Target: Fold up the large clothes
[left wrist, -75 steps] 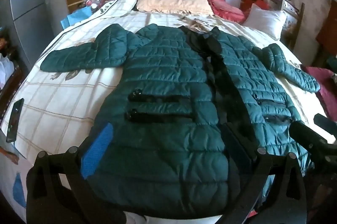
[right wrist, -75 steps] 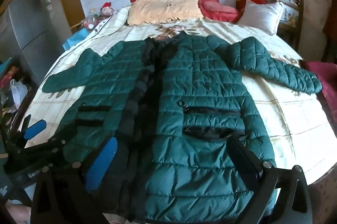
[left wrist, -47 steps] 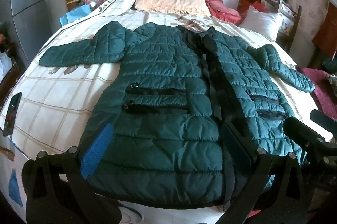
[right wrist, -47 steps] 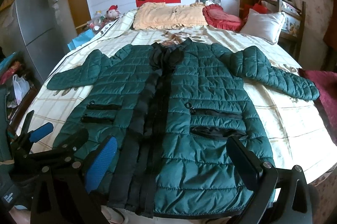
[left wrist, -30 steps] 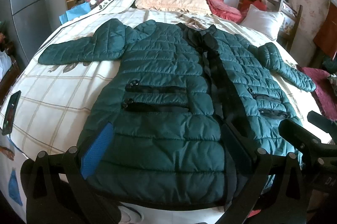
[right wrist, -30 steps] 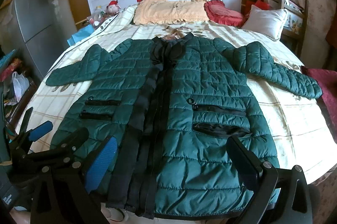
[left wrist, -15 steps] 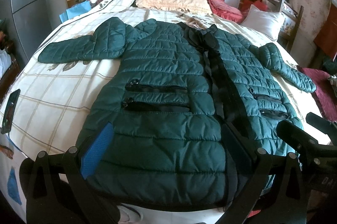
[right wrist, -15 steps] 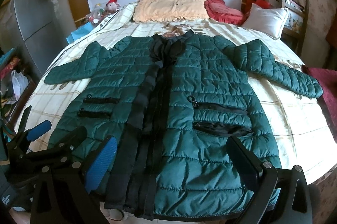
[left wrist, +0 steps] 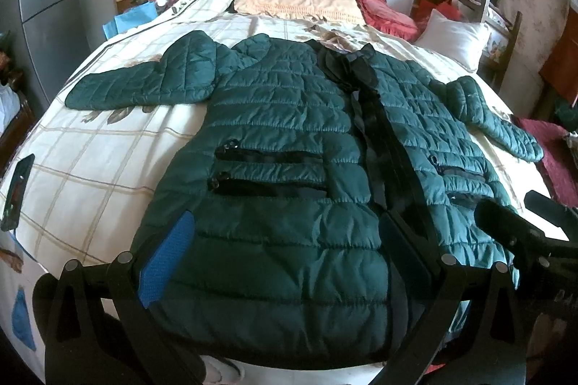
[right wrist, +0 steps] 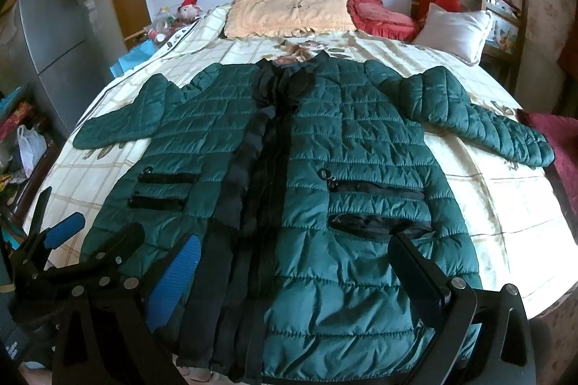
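Observation:
A dark green quilted jacket (left wrist: 281, 146) (right wrist: 361, 146) lies flat, front up, on the bed, both sleeves spread out to the sides and a black placket down its middle. Its hem hangs at the near edge of the bed. My left gripper (left wrist: 285, 247) hovers open above the left half of the hem, nothing between its fingers. My right gripper (right wrist: 300, 262) is open above the right half of the hem. Each gripper shows at the edge of the other's view: the right one (left wrist: 513, 233) and the left one (right wrist: 94, 240).
The bed (left wrist: 90, 153) has a cream checked cover. Pillows (right wrist: 289, 11), a red cushion (right wrist: 383, 16) and a white pillow (right wrist: 455, 27) sit at the headboard end. A phone (left wrist: 16, 191) lies at the left edge. A grey fridge (right wrist: 54, 34) stands left, a wooden chair (right wrist: 505, 20) right.
Both grippers have drifted slightly, so the jacket sits a little differently in view. The jacket has not moved, and both grippers stay open.

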The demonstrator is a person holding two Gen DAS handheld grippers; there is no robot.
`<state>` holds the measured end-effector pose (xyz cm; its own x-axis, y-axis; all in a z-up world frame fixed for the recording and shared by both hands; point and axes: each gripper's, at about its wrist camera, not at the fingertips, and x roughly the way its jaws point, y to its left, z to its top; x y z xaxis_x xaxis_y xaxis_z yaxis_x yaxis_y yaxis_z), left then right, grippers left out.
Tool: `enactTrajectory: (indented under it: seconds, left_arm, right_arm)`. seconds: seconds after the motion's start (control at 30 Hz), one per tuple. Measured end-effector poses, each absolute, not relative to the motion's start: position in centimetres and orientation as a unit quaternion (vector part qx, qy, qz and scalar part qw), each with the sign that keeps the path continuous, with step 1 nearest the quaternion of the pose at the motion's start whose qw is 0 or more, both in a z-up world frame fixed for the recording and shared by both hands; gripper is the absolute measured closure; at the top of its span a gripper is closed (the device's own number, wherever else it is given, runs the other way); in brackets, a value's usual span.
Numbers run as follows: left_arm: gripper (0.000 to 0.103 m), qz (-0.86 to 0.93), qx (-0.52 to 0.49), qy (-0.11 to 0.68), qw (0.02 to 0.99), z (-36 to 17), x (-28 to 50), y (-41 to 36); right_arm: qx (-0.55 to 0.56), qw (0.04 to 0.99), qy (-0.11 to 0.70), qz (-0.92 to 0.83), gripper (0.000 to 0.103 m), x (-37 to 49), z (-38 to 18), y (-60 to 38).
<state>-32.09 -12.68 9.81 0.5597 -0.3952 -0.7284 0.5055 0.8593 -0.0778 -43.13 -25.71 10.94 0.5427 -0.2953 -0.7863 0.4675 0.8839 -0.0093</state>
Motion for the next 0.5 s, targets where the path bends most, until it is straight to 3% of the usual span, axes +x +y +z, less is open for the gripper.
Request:
enactTrajectory:
  seconds: [0.5]
  left_arm:
    - [0.001, -0.246, 0.072, 0.382, 0.888, 10.8, -29.7, -13.8]
  right_arm:
    - [0.096, 0.876, 0.415, -0.225, 0.0, -40.9, 11.7, -27.0]
